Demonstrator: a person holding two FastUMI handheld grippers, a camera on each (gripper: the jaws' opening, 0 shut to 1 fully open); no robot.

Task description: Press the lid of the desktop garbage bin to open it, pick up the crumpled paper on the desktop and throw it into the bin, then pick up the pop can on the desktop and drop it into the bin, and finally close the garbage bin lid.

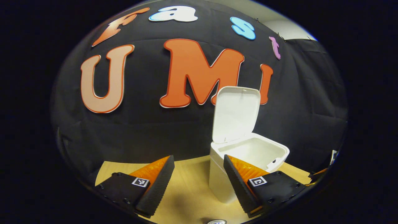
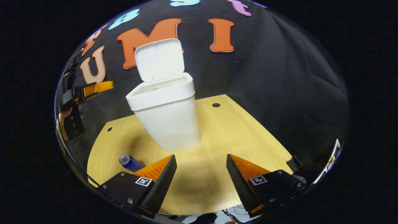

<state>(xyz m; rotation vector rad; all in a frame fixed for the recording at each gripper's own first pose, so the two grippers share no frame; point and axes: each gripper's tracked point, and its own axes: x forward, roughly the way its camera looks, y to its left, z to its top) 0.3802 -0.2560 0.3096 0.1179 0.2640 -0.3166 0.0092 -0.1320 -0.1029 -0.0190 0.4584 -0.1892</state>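
Left gripper (image 1: 199, 174): fingers spread wide, nothing btwn them, held above the table (image 1: 189, 199). The bin (image 1: 245, 161) sits just ahead of its right finger, which overlaps the bin's front wall in the left gripper view. Bin's lid (image 1: 237, 113) stands up, hinged at the back, so the bin is open; inside looks white, contents can't be made out.

Right gripper (image 2: 201, 174): fingers also wide apart, empty, over bare tabletop. In the right gripper view the bin stands ahead of and a bit left of the gap btwn the fingers, lid up. The can (image 2: 130, 162) lies on its side on the table, just beside the left finger's tip, partly hidden behind it. Other gripper w/ a hand (image 2: 63, 119) shows far off to the left.
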